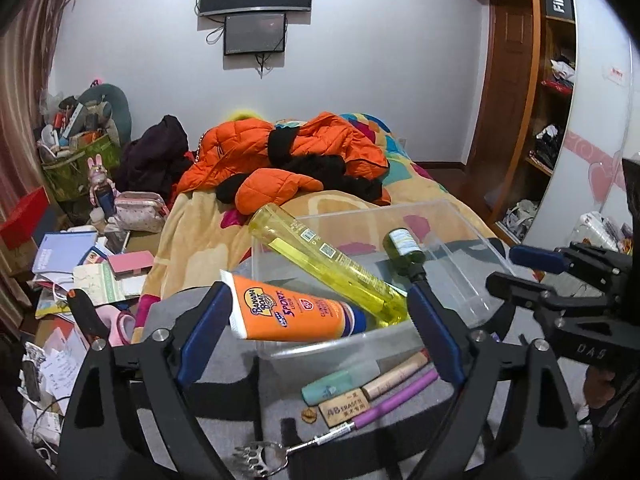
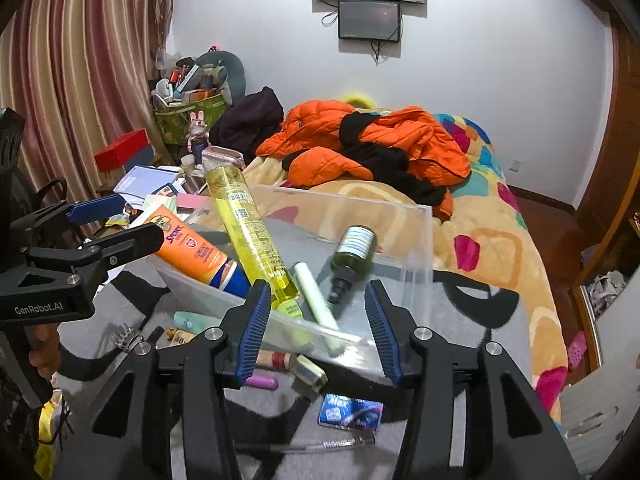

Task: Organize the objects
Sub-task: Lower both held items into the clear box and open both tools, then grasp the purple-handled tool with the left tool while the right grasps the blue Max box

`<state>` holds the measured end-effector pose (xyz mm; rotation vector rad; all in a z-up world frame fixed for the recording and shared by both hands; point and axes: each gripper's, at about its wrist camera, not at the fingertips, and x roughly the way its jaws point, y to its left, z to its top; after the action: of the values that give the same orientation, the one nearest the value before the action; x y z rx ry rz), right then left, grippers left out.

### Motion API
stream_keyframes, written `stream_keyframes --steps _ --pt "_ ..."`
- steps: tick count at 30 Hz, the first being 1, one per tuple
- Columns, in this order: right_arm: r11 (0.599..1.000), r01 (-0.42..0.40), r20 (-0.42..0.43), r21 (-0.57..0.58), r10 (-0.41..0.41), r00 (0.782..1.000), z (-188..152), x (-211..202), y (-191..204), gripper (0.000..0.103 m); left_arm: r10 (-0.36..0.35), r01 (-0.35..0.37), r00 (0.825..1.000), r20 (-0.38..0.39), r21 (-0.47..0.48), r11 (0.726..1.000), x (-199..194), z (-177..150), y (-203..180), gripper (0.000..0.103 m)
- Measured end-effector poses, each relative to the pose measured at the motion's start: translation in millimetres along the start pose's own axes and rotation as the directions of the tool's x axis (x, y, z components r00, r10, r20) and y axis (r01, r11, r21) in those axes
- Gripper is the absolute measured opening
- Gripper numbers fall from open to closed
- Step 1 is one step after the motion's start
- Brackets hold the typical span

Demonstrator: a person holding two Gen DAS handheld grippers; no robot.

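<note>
A clear plastic bin [image 1: 460, 216] [image 2: 420, 248] stands on the grey cloth. In it lie an orange sunscreen tube [image 1: 288, 312] [image 2: 192, 252], a tall yellow bottle [image 1: 320, 256] [image 2: 248, 224], a dark green bottle [image 1: 404, 248] [image 2: 354, 256] and a pale green stick [image 2: 316, 300]. My left gripper [image 1: 316, 320] is open and empty in front of the bin's near wall. My right gripper [image 2: 316, 324] is open and empty over the bin's near edge; it also shows at the right of the left wrist view [image 1: 516, 268].
On the cloth before the bin lie a mint tube [image 1: 340, 380], a wooden eraser [image 1: 346, 408], a purple-handled scratcher [image 1: 392, 400], a blue packet [image 2: 350, 410] and a pen [image 2: 320, 446]. An orange jacket [image 1: 288, 152] lies on the bed. Clutter fills the floor on the left [image 1: 80, 248].
</note>
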<state>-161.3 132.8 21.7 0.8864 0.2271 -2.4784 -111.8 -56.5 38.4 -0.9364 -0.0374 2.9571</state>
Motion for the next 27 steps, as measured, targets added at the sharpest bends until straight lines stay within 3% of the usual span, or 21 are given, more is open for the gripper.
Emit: stream_keyframes --steps 4,12,21,27 --pt "1.000 0.014 0.017 0.012 -0.014 1.000 -8.1 -12.0 -5.1 0.056 0.000 0.000 1.000 -0.001 0.019 1.000 -7.8 -9.7 -2.7 0.096" --pt "0.998 0.043 -0.017 0.045 -0.042 0.999 -32.3 -18.8 -21.0 0.057 -0.010 0.012 0.997 -0.073 0.024 1.000 -2.6 -35.8 1.9 0.096" --pt "0.994 0.064 -0.131 0.087 -0.052 0.990 -69.1 1.4 -37.4 0.057 -0.035 0.043 0.981 -0.190 0.037 0.998 19.0 -71.9 0.8 0.096" --pt "0.994 0.040 -0.206 0.101 -0.018 0.978 -83.5 23.6 -35.3 0.057 -0.046 0.064 0.968 -0.245 0.064 0.996 33.2 -91.8 -1.7 0.096"
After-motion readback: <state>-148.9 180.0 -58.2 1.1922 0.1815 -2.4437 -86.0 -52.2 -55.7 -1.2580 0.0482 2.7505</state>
